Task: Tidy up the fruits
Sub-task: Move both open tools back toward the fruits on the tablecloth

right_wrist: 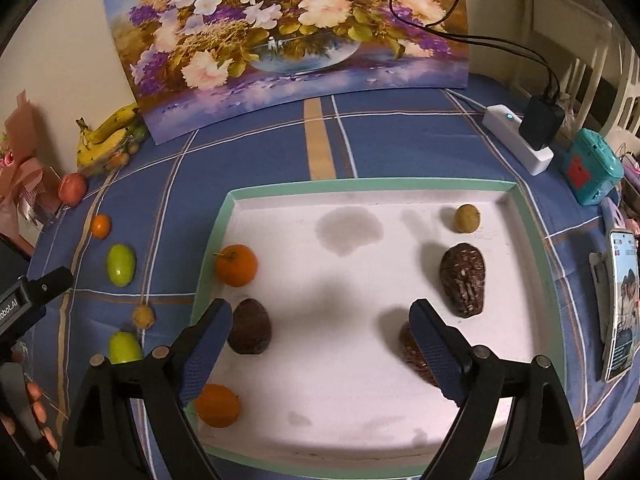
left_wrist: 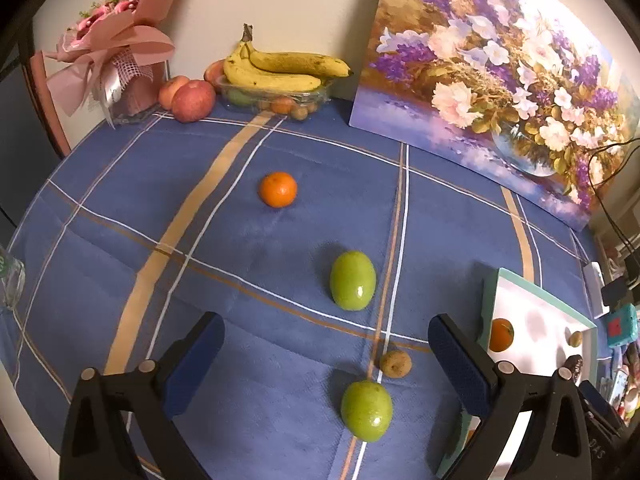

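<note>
A shallow white tray with a pale green rim [right_wrist: 420,185] sits on the blue checked cloth over the surface [left_wrist: 120,208], and it plainly serves as the collecting place. Inside it lie two oranges [right_wrist: 235,265] along its left edge, three dark brown rough-skinned fruits [right_wrist: 463,280], and a small tan round fruit [right_wrist: 467,218] in its far right corner. Like seems grouped with like, which I take to be the sorting rule.

The right gripper [right_wrist: 320,344] hangs over the tray's near half with its jaws spread wide and nothing between them.

To the left of the tray, loose fruit waits on the cloth: a glossy green oval fruit [left_wrist: 366,410] nearest, a small brownish round fruit [left_wrist: 395,363] just beside it toward the tray, a second green oval fruit [left_wrist: 353,286] farther out, and a lone orange [left_wrist: 278,189] farther still. The left gripper [left_wrist: 326,364] hovers above the nearest green fruit, jaws wide apart and empty, framing it, so that fruit looks like its next pick.

Against the wall, well beyond the tray, bananas [left_wrist: 280,66] rest on a clear plastic punnet.
</note>
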